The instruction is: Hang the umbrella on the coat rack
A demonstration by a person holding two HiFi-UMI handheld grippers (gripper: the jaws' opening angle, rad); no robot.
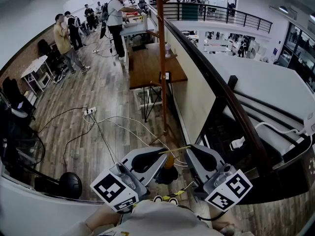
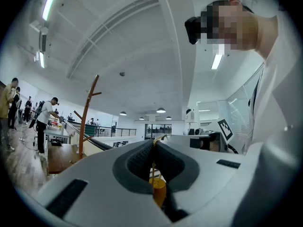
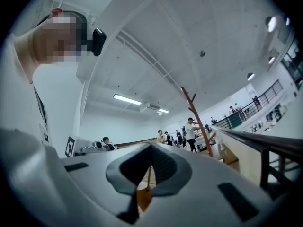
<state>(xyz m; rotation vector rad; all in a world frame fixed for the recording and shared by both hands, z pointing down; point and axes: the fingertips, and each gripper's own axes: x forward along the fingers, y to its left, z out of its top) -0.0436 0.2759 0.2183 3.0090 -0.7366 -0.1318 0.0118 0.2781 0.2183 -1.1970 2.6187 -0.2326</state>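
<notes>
The umbrella hangs between my two grippers, low in the head view: an orange handle end above a black folded body. Its thin yellow wrist strap is stretched between the jaw tips. My left gripper is shut on one end of the strap and my right gripper on the other. The left gripper view shows the strap and the handle below the jaws; the right gripper view shows the handle. The wooden coat rack stands ahead, beside the railing.
Cables and a power strip lie on the wood floor in front of me. A brown table stands behind the rack. Several people are at the far end. A black round base sits at lower left.
</notes>
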